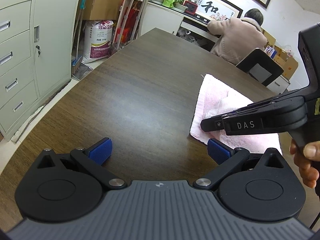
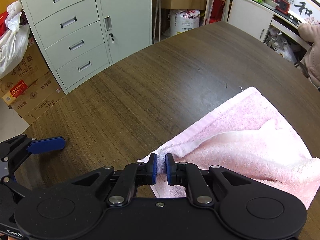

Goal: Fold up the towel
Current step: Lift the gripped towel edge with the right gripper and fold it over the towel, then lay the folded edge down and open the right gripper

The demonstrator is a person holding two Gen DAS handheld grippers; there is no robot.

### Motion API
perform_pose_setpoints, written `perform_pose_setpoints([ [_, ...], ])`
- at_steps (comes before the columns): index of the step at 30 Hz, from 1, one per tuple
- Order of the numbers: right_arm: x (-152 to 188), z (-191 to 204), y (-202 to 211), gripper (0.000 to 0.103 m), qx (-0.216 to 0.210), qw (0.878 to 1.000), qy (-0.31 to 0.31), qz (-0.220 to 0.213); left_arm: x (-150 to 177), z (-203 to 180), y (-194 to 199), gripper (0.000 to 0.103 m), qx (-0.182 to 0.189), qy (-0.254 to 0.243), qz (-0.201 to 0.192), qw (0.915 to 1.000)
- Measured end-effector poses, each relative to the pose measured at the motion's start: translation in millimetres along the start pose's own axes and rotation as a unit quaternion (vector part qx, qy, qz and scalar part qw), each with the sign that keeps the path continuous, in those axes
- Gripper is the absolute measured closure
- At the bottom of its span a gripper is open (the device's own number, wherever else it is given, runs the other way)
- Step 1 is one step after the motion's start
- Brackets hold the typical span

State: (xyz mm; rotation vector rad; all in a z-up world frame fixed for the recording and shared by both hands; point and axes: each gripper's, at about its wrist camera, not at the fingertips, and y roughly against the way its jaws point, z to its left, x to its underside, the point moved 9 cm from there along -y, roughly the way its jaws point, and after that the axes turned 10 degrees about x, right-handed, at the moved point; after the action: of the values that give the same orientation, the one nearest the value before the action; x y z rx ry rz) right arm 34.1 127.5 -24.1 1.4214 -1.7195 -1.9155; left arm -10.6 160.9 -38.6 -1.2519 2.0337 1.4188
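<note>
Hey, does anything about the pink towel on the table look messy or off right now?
Yes. The pink towel lies rumpled, one layer flopped unevenly over another, a loose thread at its far corner. The right gripper pinches its near corner; the left gripper is open over bare table.

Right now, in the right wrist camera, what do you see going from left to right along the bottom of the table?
Blue pad of the left gripper → bare brown table → right gripper, its jaws pinching the towel's edge → pink towel.
</note>
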Motion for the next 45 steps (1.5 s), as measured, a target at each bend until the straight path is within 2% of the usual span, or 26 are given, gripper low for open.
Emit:
perform_pose_setpoints([
  [8, 0.2, -2.9, 2.9, 0.094, -0.007, 1.0, -0.003, -0.005, -0.2, -3.9, -1.5, 0.0, -0.002, -0.004, 0.003, 1.0],
  [13, -0.5, -16.8, 16.6, 0.094, -0.021, 0.999, -0.025, -0.02, -5.6, -12.6, -0.8, 0.0, -0.001, -0.014, 0.003, 0.9999],
  [17, 3.3, -57.4, 48.1, 0.094, -0.036, 0.996, -0.075, -0.042, -10.2, -30.0, -0.4, 0.0, 0.01, -0.031, 0.002, 0.9995],
  [21, 24.5, -109.0, 82.7, 0.094, -0.021, 0.991, -0.114, -0.062, -9.9, -45.7, -5.3, 0.0, 0.02, -0.044, 0.006, 0.9988],
  [26, 81.3, -185.0, 124.9, 0.094, 0.015, 0.979, -0.185, -0.081, -8.2, -65.6, -21.6, 0.0, 0.029, -0.055, 0.016, 0.9979],
  [29, 146.5, -237.5, 153.1, 0.094, 0.058, 0.964, -0.242, -0.092, -6.1, -79.8, -34.9, 0.0, 0.031, -0.065, 0.025, 0.9971],
  [33, 213.5, -275.5, 168.1, 0.094, 0.086, 0.946, -0.301, -0.09, 1.0, -106.5, -54.0, 0.0, 0.048, -0.084, 0.043, 0.9944],
  [36, 262.5, -298.0, 175.1, 0.094, 0.116, 0.932, -0.332, -0.086, 6.1, -127.2, -65.7, 0.0, 0.061, -0.092, 0.054, 0.9924],
  [39, 307.5, -310.8, 175.3, 0.092, 0.112, 0.919, -0.369, -0.075, 11.1, -144.7, -74.4, 0.0, 0.07, -0.104, 0.064, 0.99],
  [42, 333.3, -309.6, 165.8, 0.09, 0.114, 0.918, -0.375, -0.058, 15.6, -158.1, -82.7, 0.0, 0.073, -0.113, 0.072, 0.9882],
  [45, 351.9, -305.0, 148.2, 0.078, 0.108, 0.92, -0.375, -0.03, 19.1, -165.4, -91.7, 0.0, 0.07, -0.119, 0.08, 0.9871],
])
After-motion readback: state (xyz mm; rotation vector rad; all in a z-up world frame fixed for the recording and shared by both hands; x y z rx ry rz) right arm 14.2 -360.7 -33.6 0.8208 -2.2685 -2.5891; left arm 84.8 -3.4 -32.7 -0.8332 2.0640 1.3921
